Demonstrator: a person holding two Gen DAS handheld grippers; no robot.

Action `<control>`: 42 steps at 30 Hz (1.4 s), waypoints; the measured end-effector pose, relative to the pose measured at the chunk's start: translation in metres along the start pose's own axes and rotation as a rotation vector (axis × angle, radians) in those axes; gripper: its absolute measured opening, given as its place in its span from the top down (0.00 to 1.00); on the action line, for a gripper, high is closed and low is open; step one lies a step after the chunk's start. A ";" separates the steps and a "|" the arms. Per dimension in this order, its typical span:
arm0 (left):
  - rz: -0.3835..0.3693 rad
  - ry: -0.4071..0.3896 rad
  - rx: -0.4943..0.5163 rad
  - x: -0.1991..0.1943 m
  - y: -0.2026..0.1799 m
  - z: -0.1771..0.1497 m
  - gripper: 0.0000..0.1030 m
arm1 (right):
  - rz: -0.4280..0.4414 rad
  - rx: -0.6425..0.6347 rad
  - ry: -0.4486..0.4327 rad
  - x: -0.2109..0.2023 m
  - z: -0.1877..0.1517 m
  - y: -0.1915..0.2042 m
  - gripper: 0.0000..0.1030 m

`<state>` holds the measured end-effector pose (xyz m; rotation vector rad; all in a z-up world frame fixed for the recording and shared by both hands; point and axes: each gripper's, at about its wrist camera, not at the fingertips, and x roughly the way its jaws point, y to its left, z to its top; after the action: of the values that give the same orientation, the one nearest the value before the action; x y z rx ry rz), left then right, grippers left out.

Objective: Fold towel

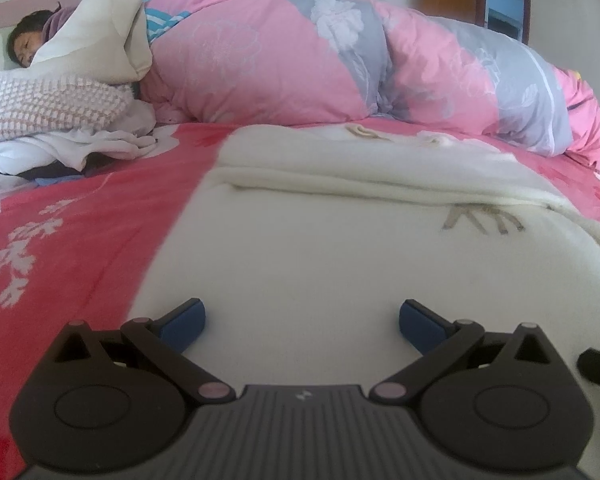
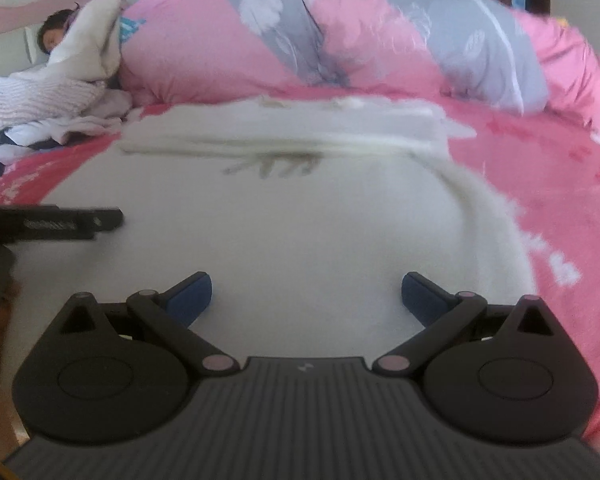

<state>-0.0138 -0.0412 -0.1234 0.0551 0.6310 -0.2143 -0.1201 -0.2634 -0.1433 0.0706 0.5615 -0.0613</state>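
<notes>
1. Left gripper (image 1: 302, 326): lower centre of the left wrist view. Its blue-padded fingers (image 1: 184, 330) stand wide apart with nothing between them.
2. Right gripper (image 2: 306, 298): lower centre of the right wrist view. Fingers likewise spread wide, nothing clamped.
3. Towel (image 1: 340, 248): cream-white, lying flat on the bed directly under and ahead of both grippers. It fills the gap between each pair of fingers. Whether the pads touch the cloth cannot be told.
4. Towel detail: a folded layer forms a raised ridge across the middle of each frame, beyond the fingers. A small tan embroidered mark (image 1: 482, 220) sits just below that ridge, right of centre in the left view.
5. In the right wrist view the left gripper's dark body enters at the left edge, over the towel's left part. This view is blurred.
6. Bed sheet (image 1: 80, 232): pink-red with white floral print, exposed left of the towel in the left view and right of it in the right view.
7. Quilt (image 1: 300, 60): pink and grey, bunched along the top of both frames.
8. Upper left: a person (image 1: 26, 40) lies under bedding, with a pile of pale laundry (image 1: 60, 120) below.
</notes>
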 end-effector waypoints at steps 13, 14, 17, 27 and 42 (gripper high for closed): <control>-0.076 -0.034 0.073 -0.054 0.018 -0.042 0.00 | 0.028 -0.006 -0.086 -0.001 -0.013 -0.005 0.01; -0.086 -0.024 0.068 -0.059 0.021 -0.042 0.00 | 0.027 -0.008 -0.090 -0.001 -0.013 -0.005 0.01; -0.105 0.001 0.051 -0.071 0.024 -0.040 0.00 | 0.026 -0.008 -0.096 -0.001 -0.014 -0.005 0.01; -0.181 0.014 0.025 -0.079 0.009 -0.032 0.00 | 0.017 -0.016 -0.108 -0.001 -0.016 -0.002 0.01; -0.139 0.046 0.067 -0.071 -0.003 -0.041 0.00 | 0.015 0.004 -0.109 -0.008 -0.016 -0.008 0.01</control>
<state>-0.0939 -0.0260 -0.1143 0.0813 0.6742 -0.3695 -0.1357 -0.2699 -0.1525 0.0750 0.4520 -0.0515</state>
